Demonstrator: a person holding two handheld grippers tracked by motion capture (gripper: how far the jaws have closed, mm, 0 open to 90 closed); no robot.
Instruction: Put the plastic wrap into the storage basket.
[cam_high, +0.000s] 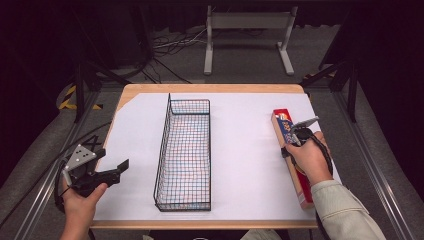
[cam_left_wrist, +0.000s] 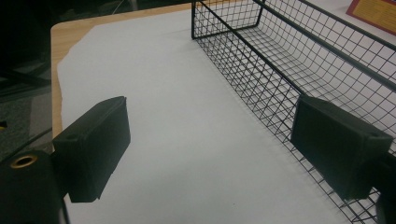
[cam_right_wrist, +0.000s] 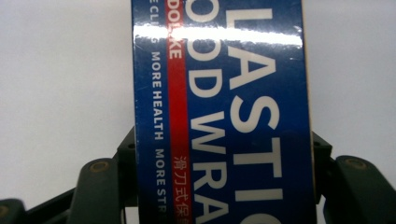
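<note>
We have our right gripper (cam_high: 298, 134) clamped across the plastic wrap box (cam_right_wrist: 224, 112), which lies flat near the desk's (cam_high: 250, 150) right edge, ready for lifting. Our left gripper (cam_left_wrist: 210, 149) waits unclenched beside the wire basket (cam_high: 184, 150), likely the box's destination.

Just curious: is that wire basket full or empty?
Empty. Through the wire basket only the white table cover shows in the high view.
</note>
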